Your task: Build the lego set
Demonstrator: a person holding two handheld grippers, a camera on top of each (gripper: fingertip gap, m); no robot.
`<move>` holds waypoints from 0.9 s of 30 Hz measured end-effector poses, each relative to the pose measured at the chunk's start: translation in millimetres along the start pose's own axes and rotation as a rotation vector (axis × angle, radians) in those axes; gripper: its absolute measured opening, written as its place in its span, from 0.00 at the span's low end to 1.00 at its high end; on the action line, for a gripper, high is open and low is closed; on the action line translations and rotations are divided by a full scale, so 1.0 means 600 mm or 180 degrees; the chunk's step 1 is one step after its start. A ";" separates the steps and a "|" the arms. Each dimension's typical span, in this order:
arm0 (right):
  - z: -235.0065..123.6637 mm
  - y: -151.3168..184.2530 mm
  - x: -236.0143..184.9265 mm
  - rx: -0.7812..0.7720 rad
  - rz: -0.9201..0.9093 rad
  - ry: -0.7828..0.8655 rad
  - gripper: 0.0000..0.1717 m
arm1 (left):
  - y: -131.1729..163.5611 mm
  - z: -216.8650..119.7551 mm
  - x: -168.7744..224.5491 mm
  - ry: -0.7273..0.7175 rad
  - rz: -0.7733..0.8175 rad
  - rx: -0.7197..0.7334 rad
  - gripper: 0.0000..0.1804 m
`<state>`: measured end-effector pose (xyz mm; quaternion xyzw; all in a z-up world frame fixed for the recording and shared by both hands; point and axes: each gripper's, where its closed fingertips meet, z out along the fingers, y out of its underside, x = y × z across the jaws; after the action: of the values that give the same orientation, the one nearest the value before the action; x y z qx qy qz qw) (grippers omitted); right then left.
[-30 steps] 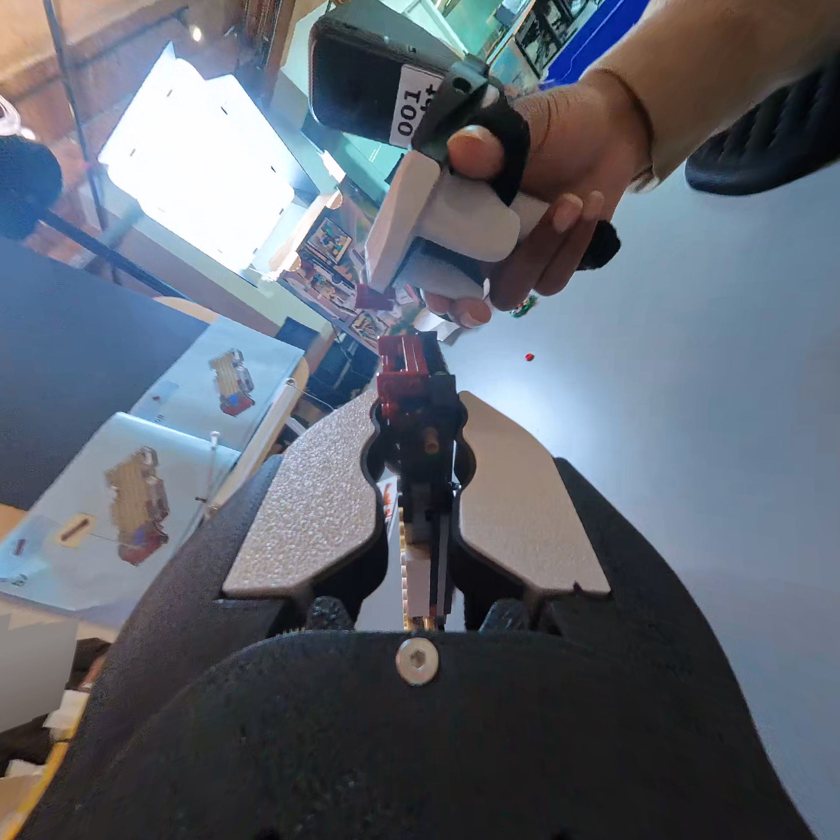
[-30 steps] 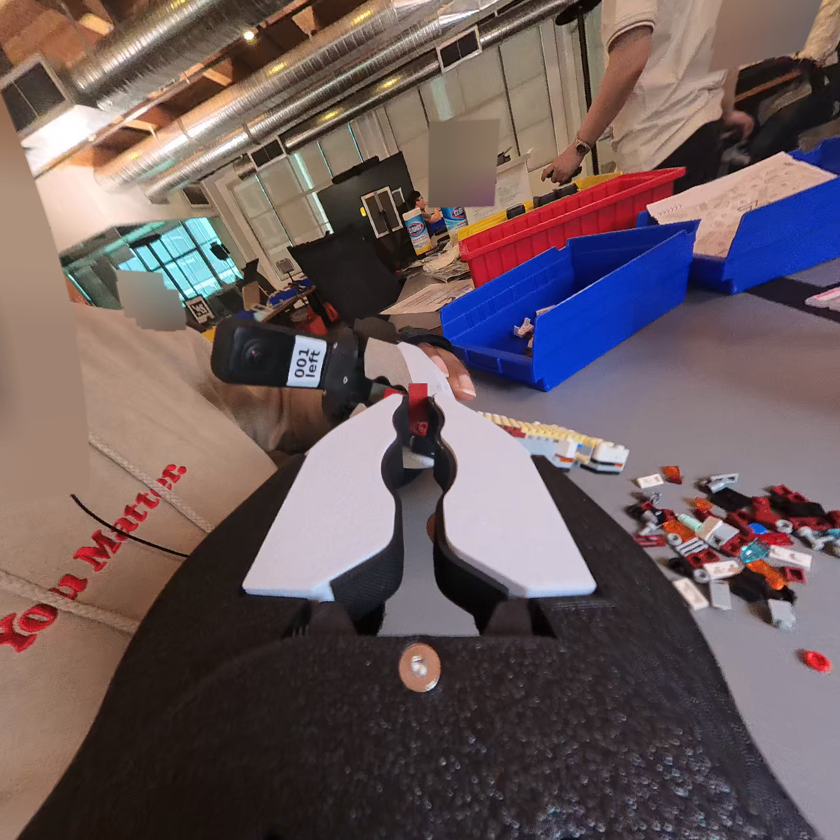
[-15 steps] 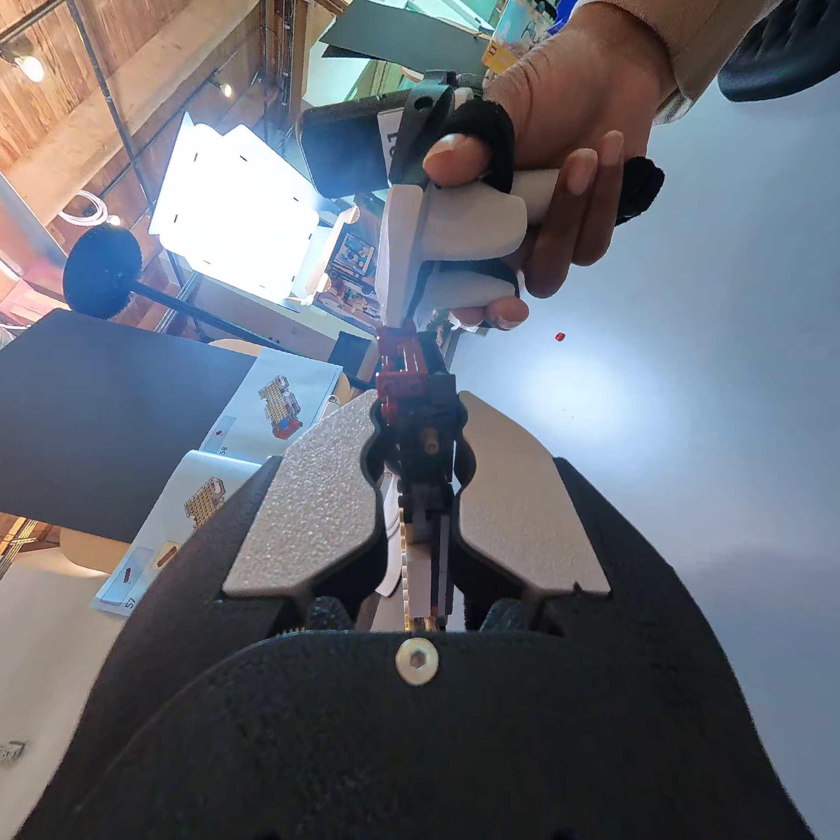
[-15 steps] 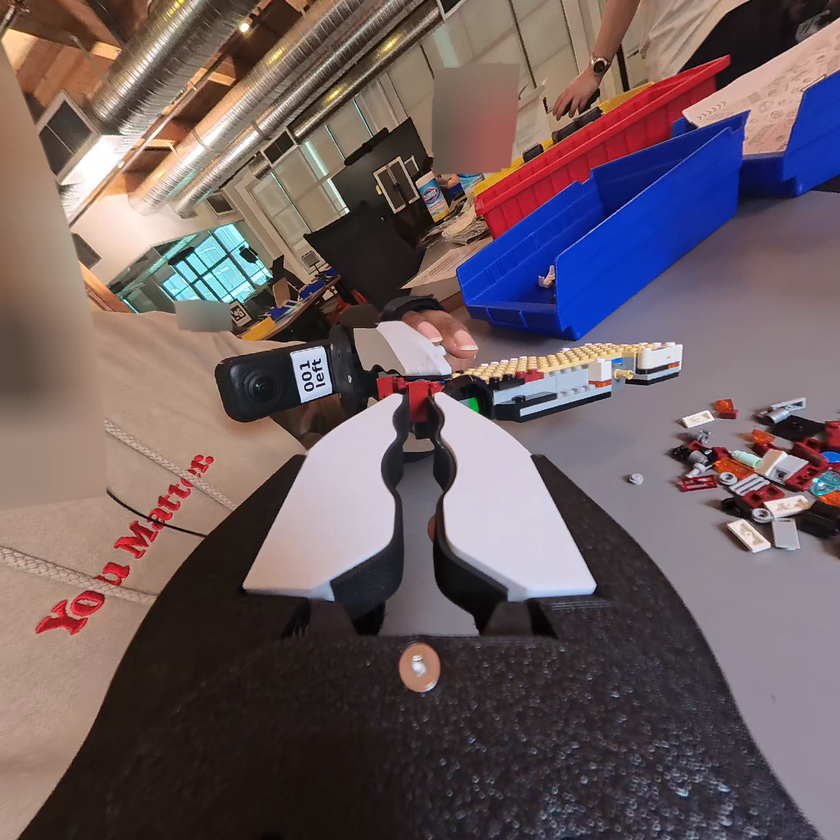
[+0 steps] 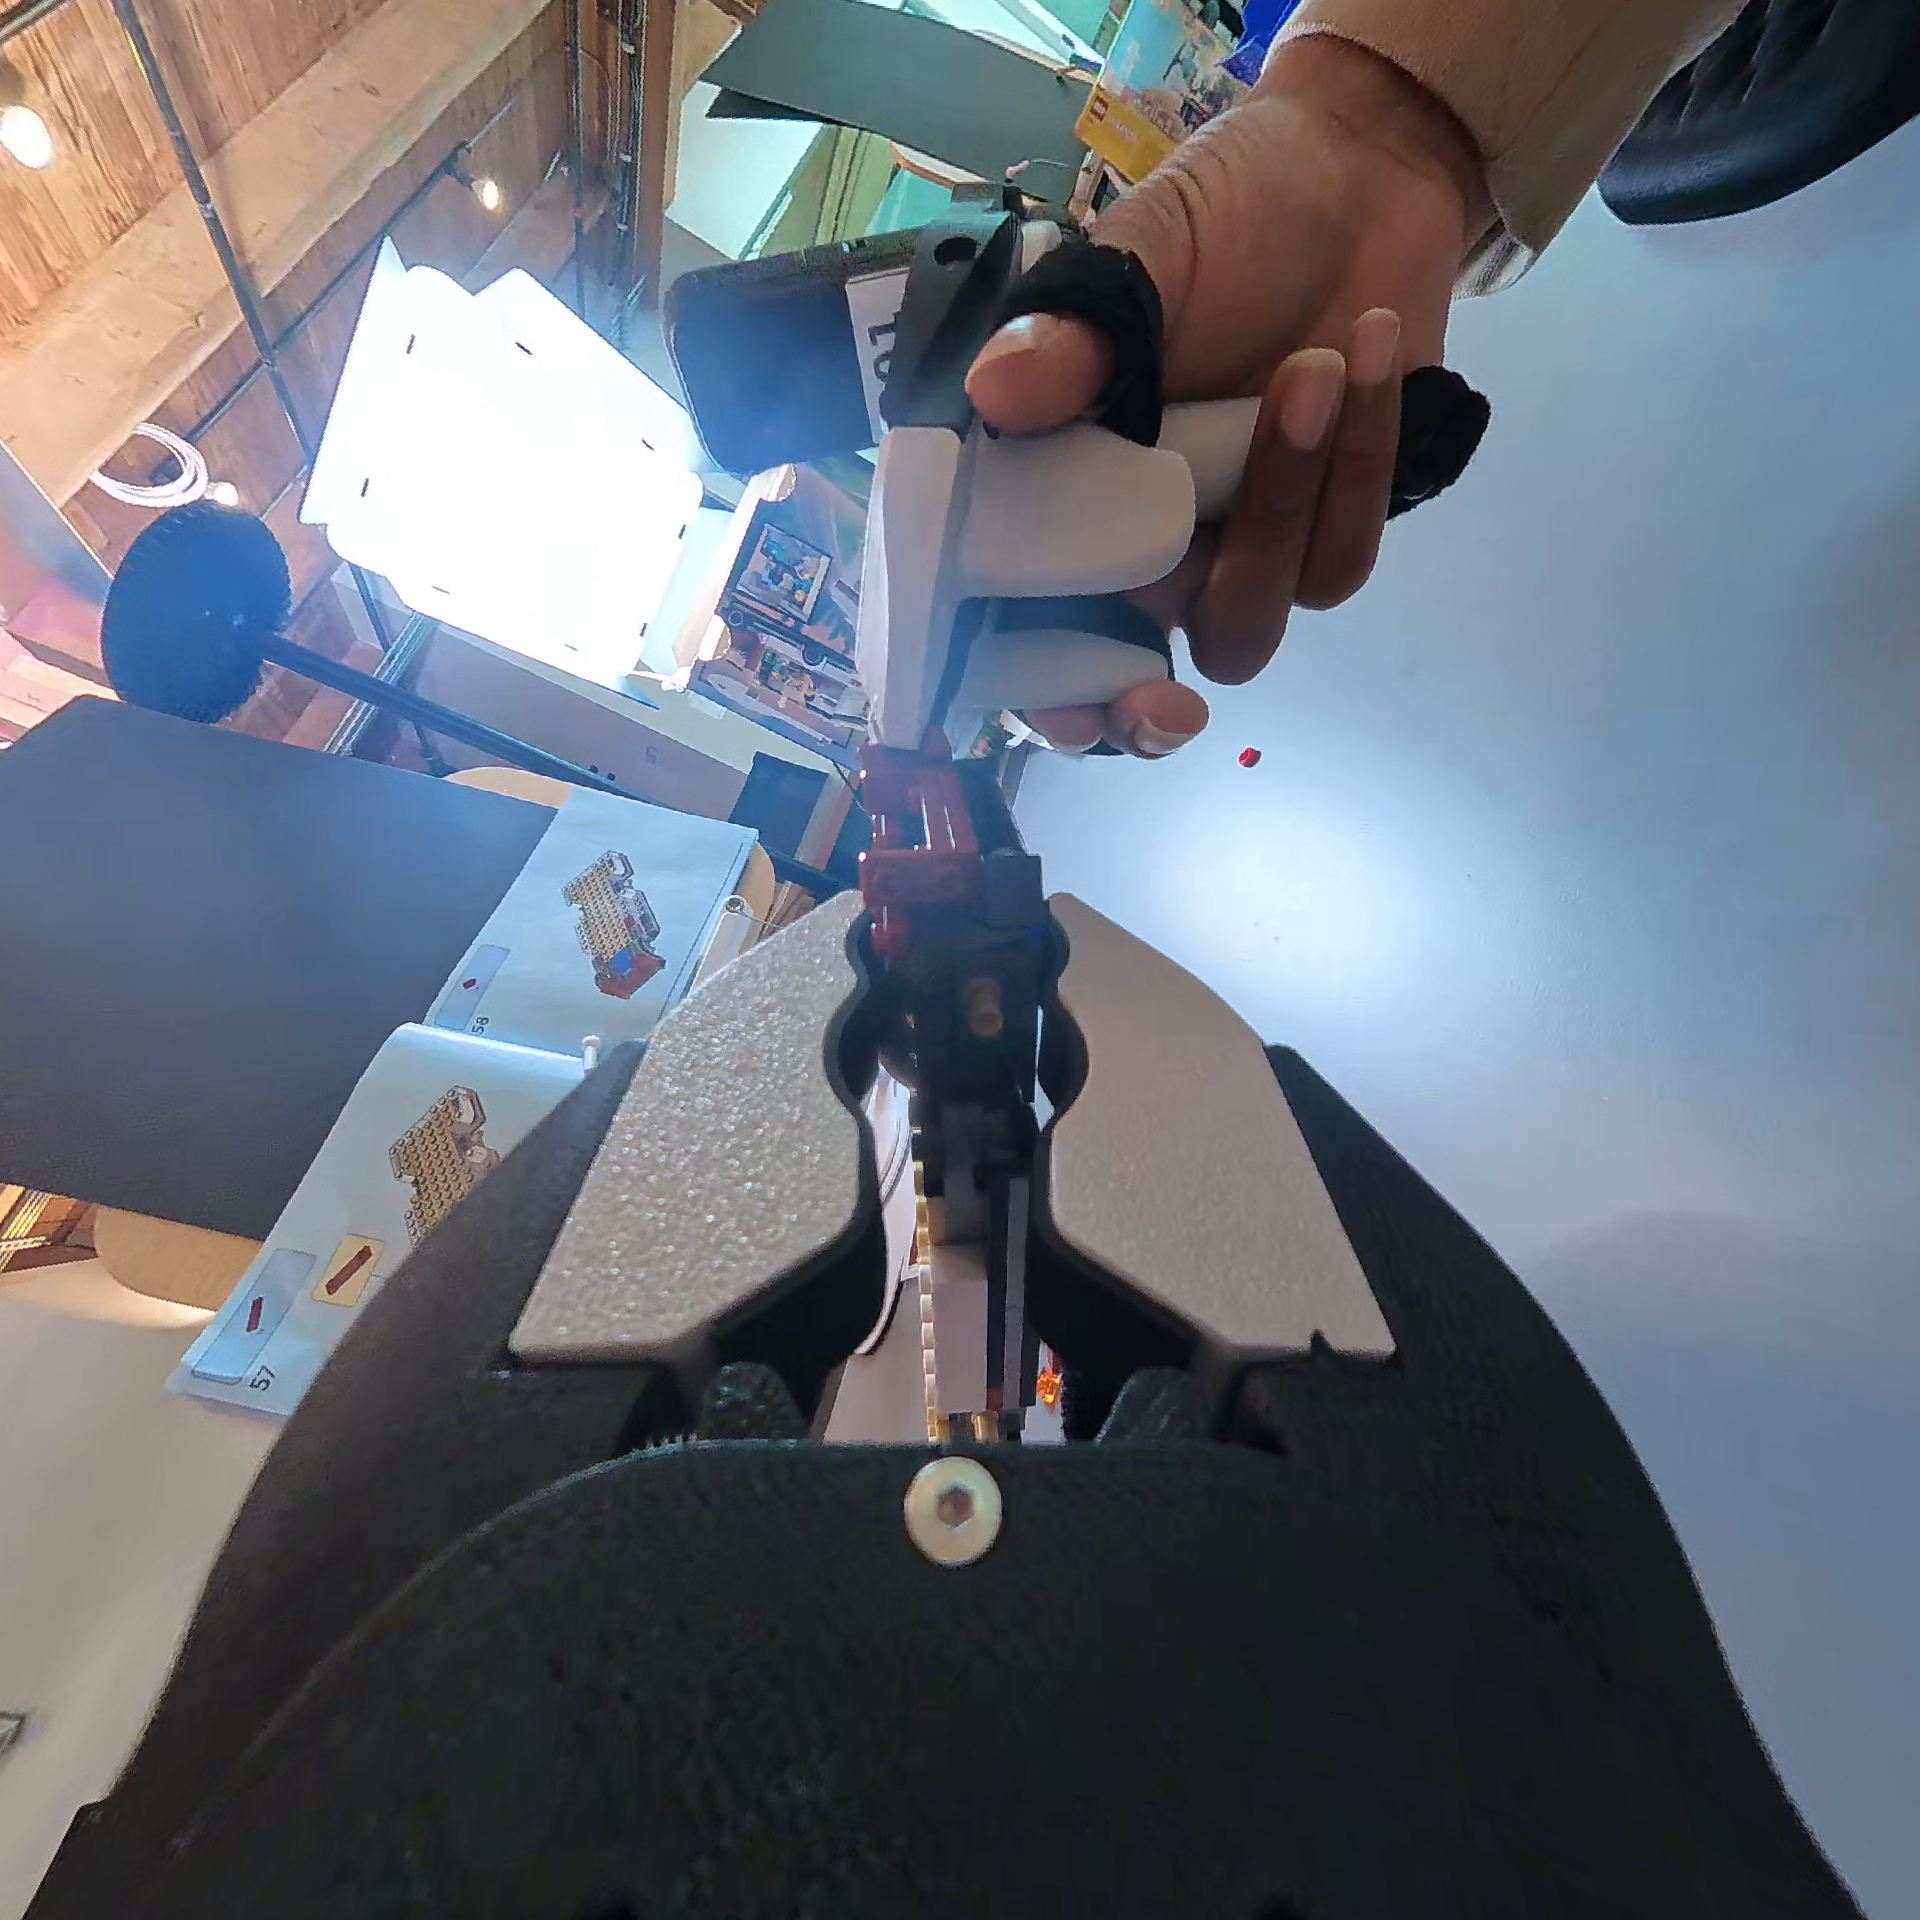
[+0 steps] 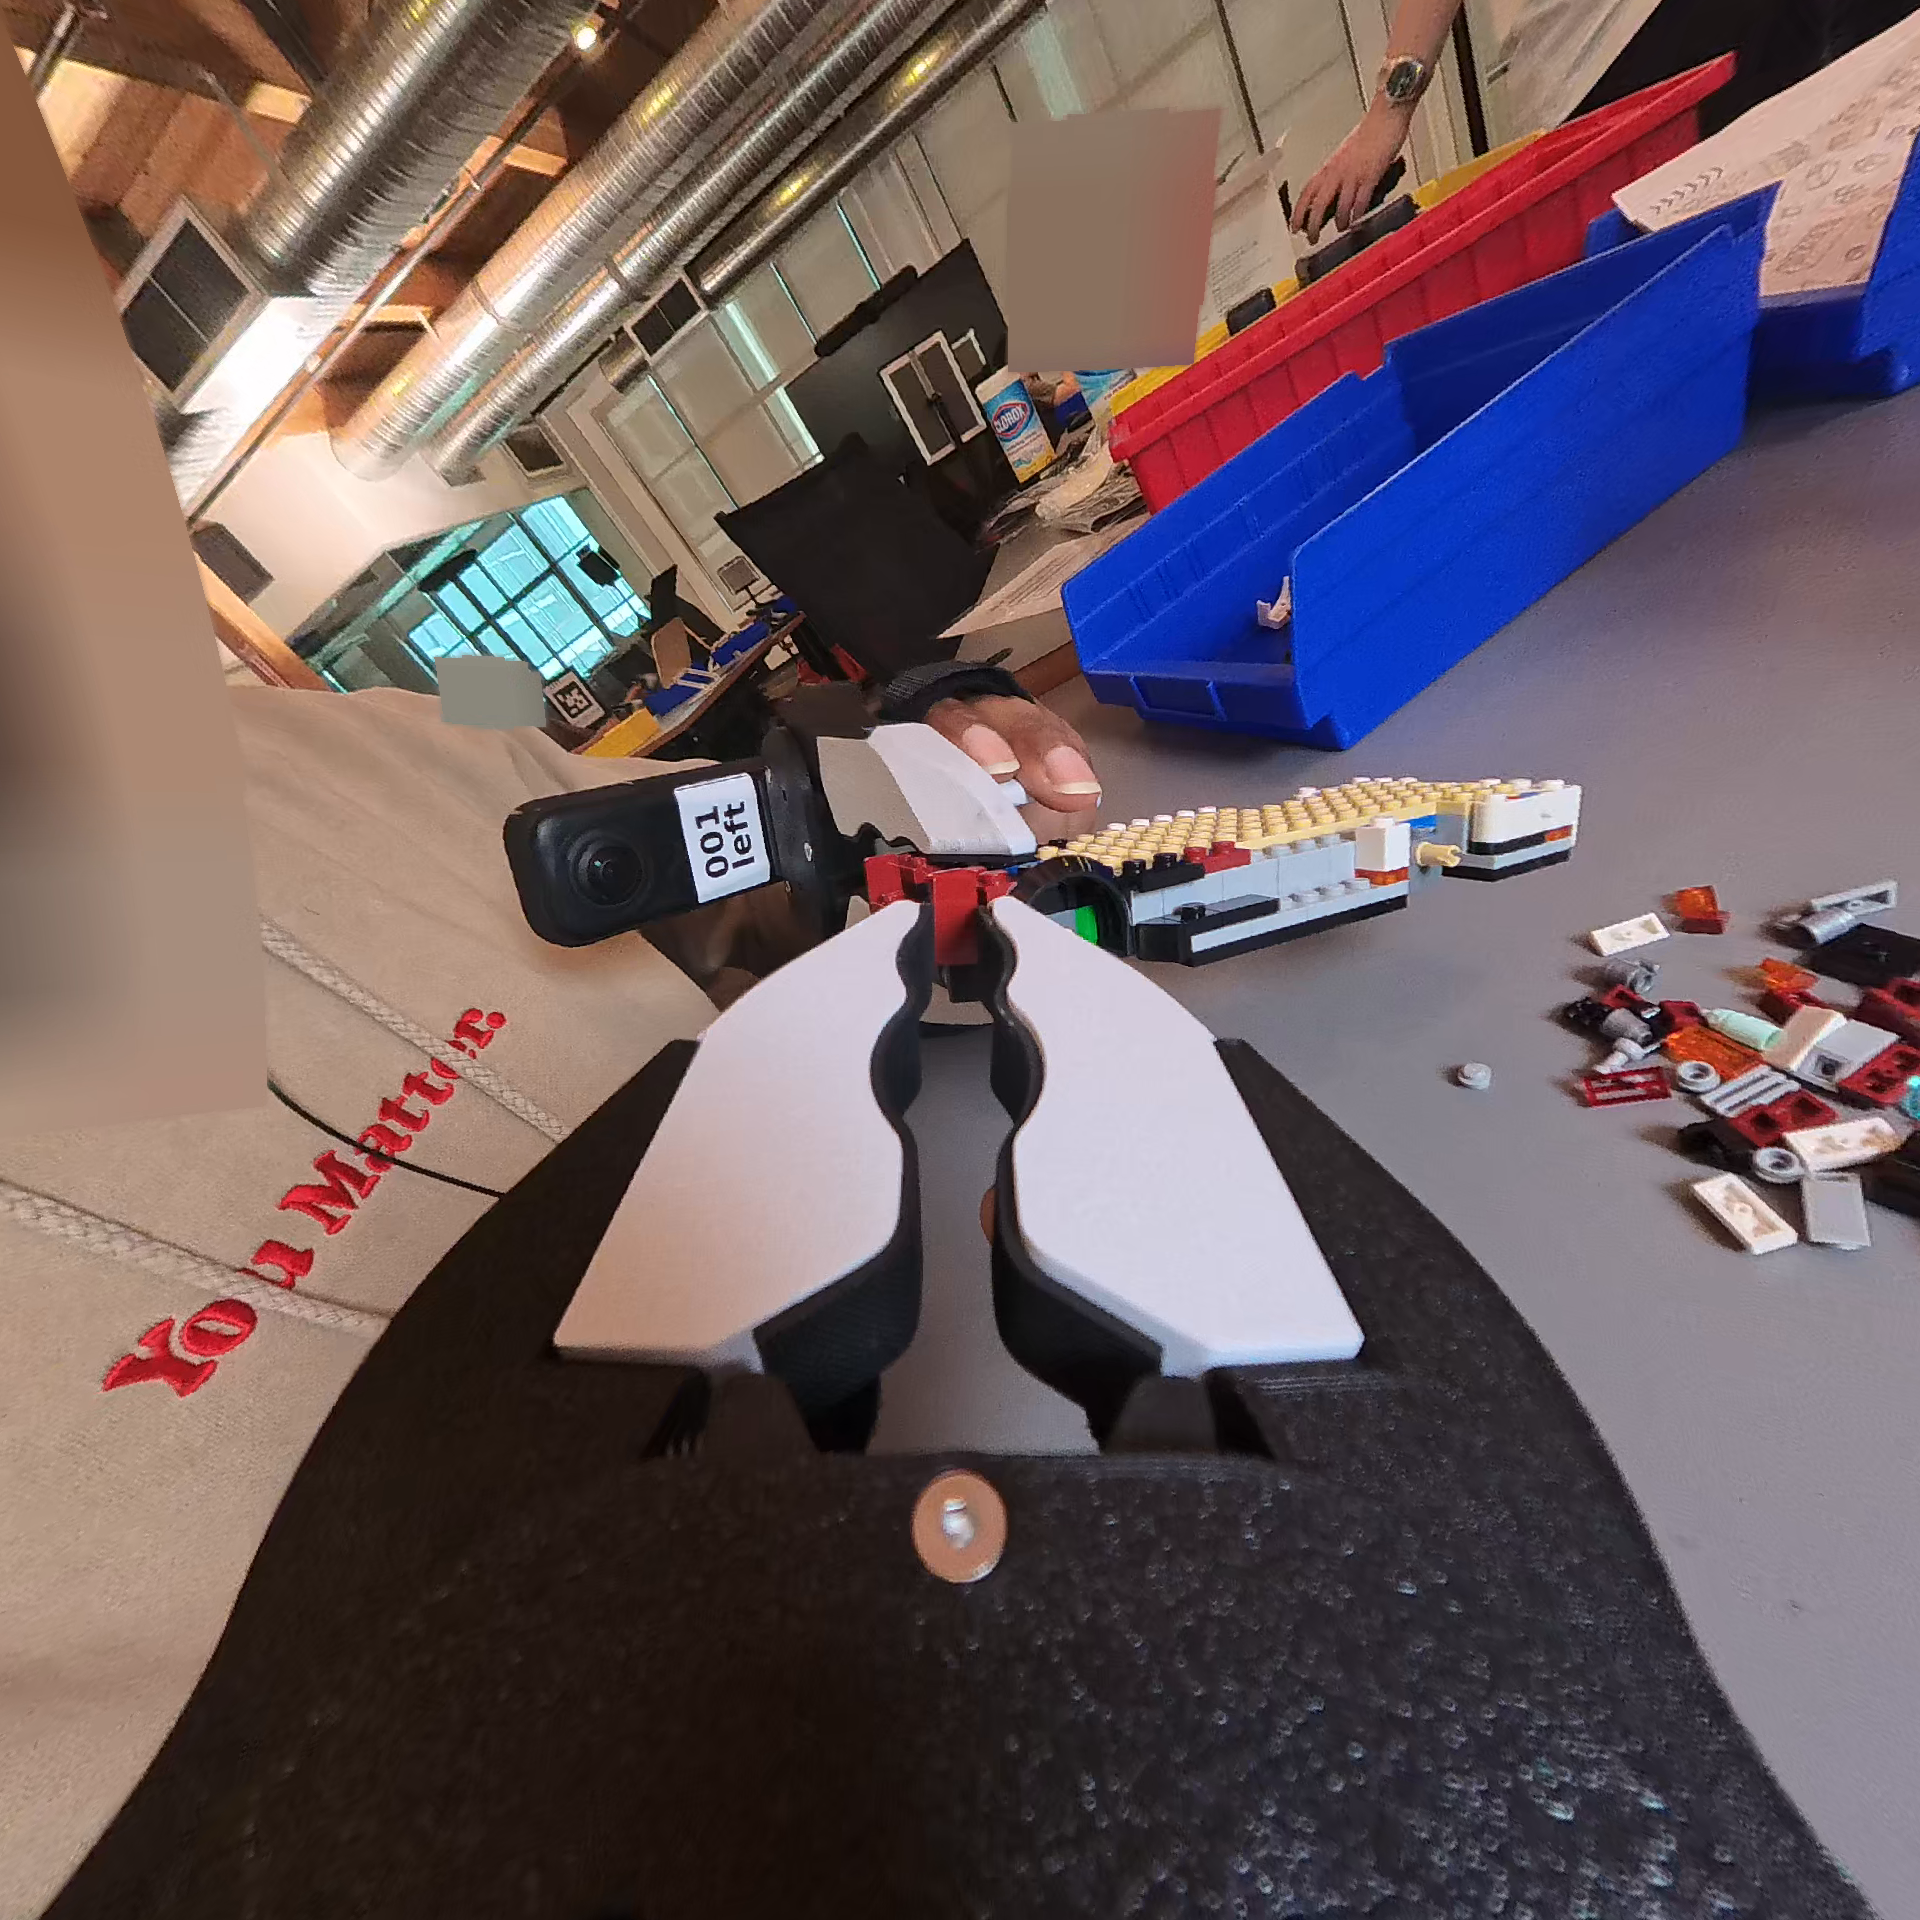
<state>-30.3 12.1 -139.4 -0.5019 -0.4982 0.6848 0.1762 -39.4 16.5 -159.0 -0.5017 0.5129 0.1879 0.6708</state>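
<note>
Your left claw [image 5: 951, 935] clamps brick model [image 6: 1299, 862]; right claw [image 6: 951, 925] pinches small red brick [image 6: 954, 914] against model's end. Light, brittle: support near joint.

Grey table [image 6: 1403, 1455]: blue bins [image 6: 1455, 499], loose brick pile [image 6: 1787, 1070], instruction booklet [image 5: 582, 977].

Silver ventilation ducts [image 6: 540, 197] run under a wooden ceiling [image 6: 135, 104]. Below the ducts, tall paned windows [image 6: 717, 405] let in daylight, and a black panel [image 6: 894, 364] stands just before them. Farther off beneath the ducts, a glass partition [image 6: 520, 603] glows teal. A grey table [image 6: 1558, 1507] fills the foreground, well below the ducts. A bright white light panel [image 5: 499, 488] hangs beside wooden wall boards [image 5: 260, 135].
</note>
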 end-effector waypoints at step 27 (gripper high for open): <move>0.005 0.006 0.010 -0.0063 -0.0225 0.0224 0.03 | 0.006 -0.003 0.006 0.0035 -0.0069 -0.0032 0.15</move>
<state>-34.3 13.3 -145.5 -0.5094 -0.5159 0.6551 0.2127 -41.5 15.2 -163.9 -0.5116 0.5101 0.1804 0.6674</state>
